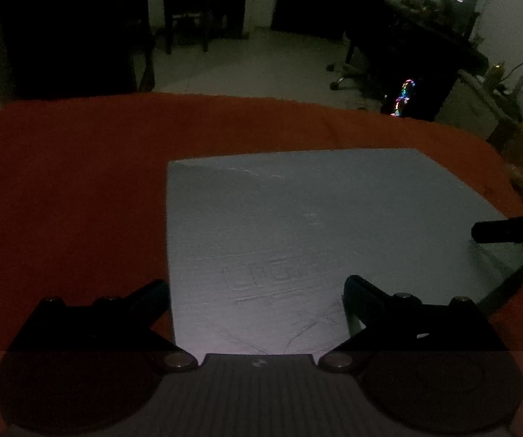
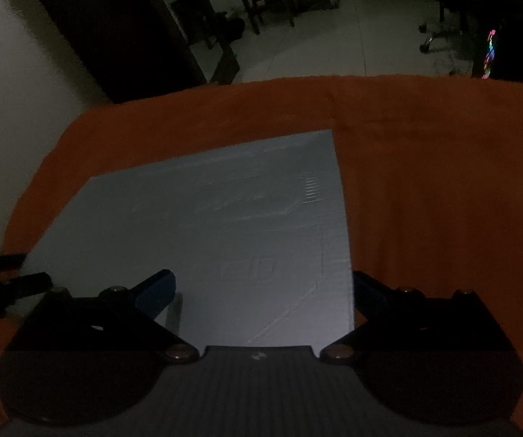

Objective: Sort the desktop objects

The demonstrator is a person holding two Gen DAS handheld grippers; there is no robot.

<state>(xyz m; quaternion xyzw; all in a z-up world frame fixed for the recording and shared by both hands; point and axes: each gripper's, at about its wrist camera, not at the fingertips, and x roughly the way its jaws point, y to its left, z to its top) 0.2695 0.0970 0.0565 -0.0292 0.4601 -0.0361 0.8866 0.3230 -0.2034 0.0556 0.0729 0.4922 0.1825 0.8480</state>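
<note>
I see my left gripper (image 1: 256, 291) spread wide over the gray mat (image 1: 297, 225), which fills the middle of the frame on the orange cloth (image 1: 71, 189). My right gripper (image 2: 263, 286) is spread too, low in its frame (dim light), empty above the same mat (image 2: 206, 218).

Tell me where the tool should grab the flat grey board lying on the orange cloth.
Probably the near edge of the flat grey board, approached low from the operator's side. It lies flat on the orange cloth, so only thin edges offer purchase. The open right tool already straddles its near right corner; the left tool is open too.
</note>
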